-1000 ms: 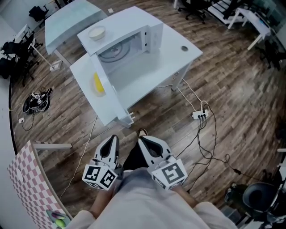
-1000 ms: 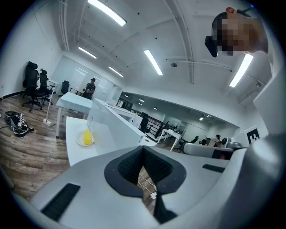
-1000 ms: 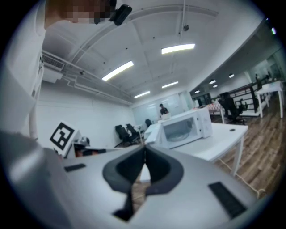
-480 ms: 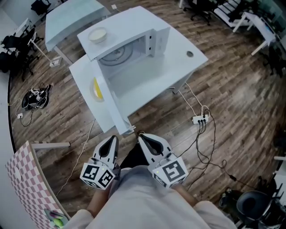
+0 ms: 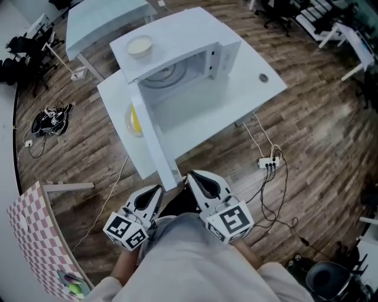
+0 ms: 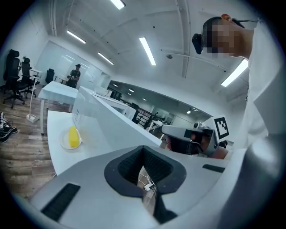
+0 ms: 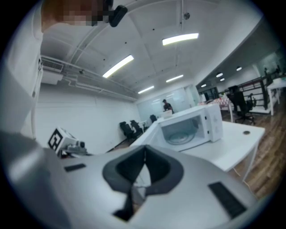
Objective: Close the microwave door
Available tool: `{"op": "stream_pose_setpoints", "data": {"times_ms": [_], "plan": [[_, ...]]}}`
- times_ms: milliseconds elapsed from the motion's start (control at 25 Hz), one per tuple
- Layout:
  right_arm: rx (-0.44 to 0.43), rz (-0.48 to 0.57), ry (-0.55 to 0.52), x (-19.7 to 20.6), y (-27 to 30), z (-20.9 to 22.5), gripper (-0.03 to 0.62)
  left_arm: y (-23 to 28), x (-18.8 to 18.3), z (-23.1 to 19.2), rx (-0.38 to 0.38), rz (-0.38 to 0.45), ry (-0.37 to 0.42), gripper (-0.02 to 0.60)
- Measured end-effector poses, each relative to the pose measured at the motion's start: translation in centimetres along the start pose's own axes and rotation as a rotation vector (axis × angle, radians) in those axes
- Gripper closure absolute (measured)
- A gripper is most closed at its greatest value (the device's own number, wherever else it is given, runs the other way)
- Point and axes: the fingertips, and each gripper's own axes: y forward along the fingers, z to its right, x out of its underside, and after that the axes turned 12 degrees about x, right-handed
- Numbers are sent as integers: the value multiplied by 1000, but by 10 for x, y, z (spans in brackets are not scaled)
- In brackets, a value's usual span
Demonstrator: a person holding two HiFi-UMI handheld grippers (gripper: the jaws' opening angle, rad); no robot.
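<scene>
A white microwave [image 5: 177, 44] stands on a white table [image 5: 236, 94], its cavity and glass turntable [image 5: 165, 74] showing. Its door [image 5: 155, 141] is swung wide open, and the door's free edge points toward me. Both grippers are held low near my body, short of the table. My left gripper [image 5: 157, 189] is shut and empty, just below the door's near corner. My right gripper [image 5: 191, 176] is also shut and empty, beside that corner. The right gripper view shows the open microwave [image 7: 192, 125] ahead. The left gripper view looks along the door [image 6: 120, 120].
A bowl [image 5: 140, 46] sits on top of the microwave. A yellow item on a plate [image 5: 134, 121] lies on the table left of the door. A power strip [image 5: 267, 162] with cables lies on the wood floor at right, and shoes [image 5: 50, 118] at left. A second table [image 5: 100, 17] stands behind.
The table and microwave have come nearer and shifted right in the head view; the door's corner now reaches my grippers. Both grippers stay shut near my body.
</scene>
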Motion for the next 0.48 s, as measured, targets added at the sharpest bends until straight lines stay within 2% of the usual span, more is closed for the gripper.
{"op": "stream_pose_setpoints", "data": {"times_ms": [280,480], "plan": [[-37,-44,-31,-5,25,0,571,1,-6,-5,155,-51,32,566],[-10,-73,-47,-2,33,13,571,6,-18,-10,226,-44,73,566]]}}
